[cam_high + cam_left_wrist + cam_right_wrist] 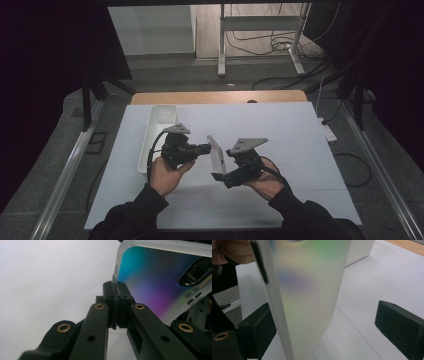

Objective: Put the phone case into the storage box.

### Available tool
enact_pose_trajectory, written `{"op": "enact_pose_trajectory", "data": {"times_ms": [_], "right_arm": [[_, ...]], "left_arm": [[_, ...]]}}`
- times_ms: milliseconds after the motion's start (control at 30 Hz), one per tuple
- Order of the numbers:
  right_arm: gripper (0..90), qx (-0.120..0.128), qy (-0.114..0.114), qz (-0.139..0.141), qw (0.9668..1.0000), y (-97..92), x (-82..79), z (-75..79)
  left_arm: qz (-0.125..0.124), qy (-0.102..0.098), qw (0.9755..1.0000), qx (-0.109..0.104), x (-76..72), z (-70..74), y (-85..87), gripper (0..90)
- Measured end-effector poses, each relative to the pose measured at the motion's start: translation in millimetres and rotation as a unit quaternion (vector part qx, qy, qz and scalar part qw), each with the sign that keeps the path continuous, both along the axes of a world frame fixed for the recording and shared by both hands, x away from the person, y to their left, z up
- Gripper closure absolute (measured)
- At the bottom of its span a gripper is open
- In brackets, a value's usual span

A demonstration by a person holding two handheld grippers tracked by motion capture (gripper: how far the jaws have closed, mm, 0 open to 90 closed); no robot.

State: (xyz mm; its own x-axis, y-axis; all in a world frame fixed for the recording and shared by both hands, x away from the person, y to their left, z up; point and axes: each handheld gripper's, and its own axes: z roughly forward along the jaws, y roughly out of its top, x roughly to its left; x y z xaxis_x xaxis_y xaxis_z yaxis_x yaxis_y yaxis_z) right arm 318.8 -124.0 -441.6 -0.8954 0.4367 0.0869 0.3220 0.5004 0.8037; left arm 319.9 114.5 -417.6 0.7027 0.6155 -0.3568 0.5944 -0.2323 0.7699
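Pinching the phone (155,282) case's edge between fully closed left gripper (115,287) jaws. Standing wide open around the phone's lower end, right gripper (324,322) pads pressing on nothing. Hovering upright between both hands above the white table (300,135), with a bin (159,130) lying just left.

A white rectangular bin (159,131) stands upright on the white sheet (280,130) that covers my tabletop (220,97), near the sheet's far left corner. Beyond the sheet's far edge I see a bare strip of the wooden tabletop. Farther off, on the floor, cables (280,45) lie tangled around the feet of a metal stand (260,30).
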Motion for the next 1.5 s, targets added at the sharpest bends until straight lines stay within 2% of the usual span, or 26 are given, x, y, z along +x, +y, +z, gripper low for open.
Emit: {"op": "enact_pose_trajectory", "data": {"times_ms": [233, 667, 1100, 1300, 1500], "right_arm": [[2.8, 0.002, 0.005, -0.005, 1.0, -7.2, 3.7, 0.5], [0.0, -0.008, 0.015, -0.012, 0.9998, -16.4, 7.2, -4.5], [0.0, -0.026, 0.008, -0.011, 0.9996, -18.0, 6.9, -6.4], [0.0, -0.045, 0.006, -0.012, 0.9989, -18.1, 7.4, -9.5], [0.0, -0.041, 0.006, -0.016, 0.999, -20.2, 6.9, -8.2]], "left_arm": [[0.007, -0.004, 1.0, 0.004, 1.5, 0.7, 6.3, 88.3], [0.009, -0.006, 0.9999, 0.01, 1.4, 2.7, 10.4, 88.2], [0.021, -0.009, 0.9997, 0.004, 1.7, 7.4, 21.0, 88.3], [0.02, -0.007, 0.9998, 0.005, 1.7, 6.6, 20.7, 88.3], [0.023, -0.008, 0.9997, 0.002, 1.3, 7.6, 22.7, 88.3]]}}
